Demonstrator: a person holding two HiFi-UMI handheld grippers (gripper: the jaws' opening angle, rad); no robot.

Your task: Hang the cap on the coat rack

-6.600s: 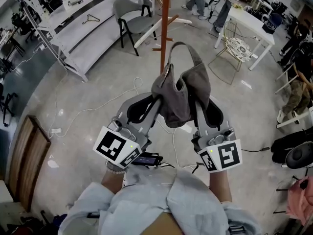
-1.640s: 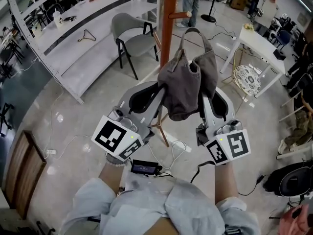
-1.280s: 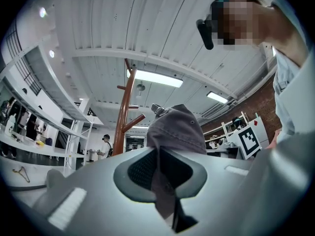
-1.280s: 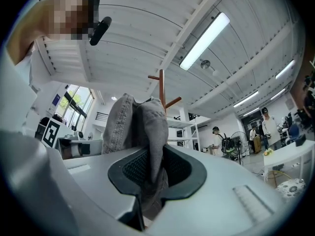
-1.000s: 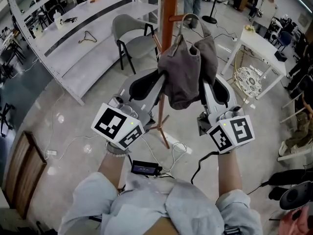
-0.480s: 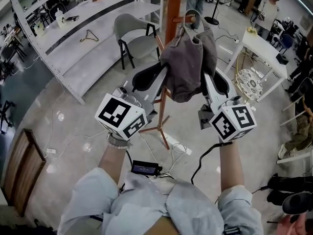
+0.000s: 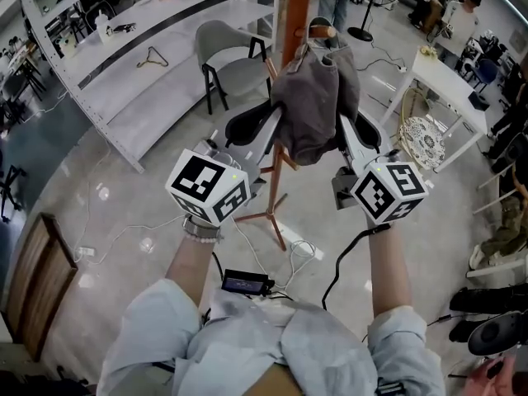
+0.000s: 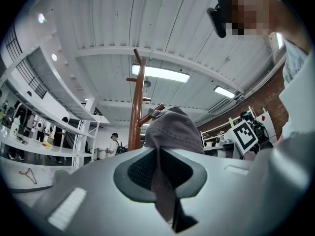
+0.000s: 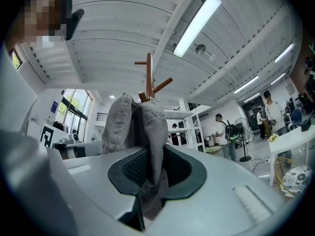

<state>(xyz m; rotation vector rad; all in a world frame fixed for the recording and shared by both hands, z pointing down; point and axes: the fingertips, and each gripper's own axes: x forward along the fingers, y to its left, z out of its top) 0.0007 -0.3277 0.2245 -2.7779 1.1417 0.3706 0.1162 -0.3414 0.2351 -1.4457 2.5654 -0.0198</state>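
Up and in toward the coat rack (image 7: pixel 295 7) since a second ago, clamping the cap (image 7: pixel 313 97) firmly in both left gripper (image 7: pixel 268 126) and right gripper (image 7: pixel 351 134), strap now right at its peg (image 7: pixel 323 32) (close to hooking, by the look).

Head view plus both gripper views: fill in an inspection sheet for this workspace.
Surface: glossy grey floor.
Job's things: grey cap held up against the brown coat rack, its strap by a peg; hooked or not, cannot tell.
Clutter: hanger on the long white bench.
Grippers: left gripper and right gripper both shut on the cap, fabric between the fingers.
Cables: black cable hanging from the right gripper; white cable on the floor.
Surroundings: grey chair, white table, people in the distance.
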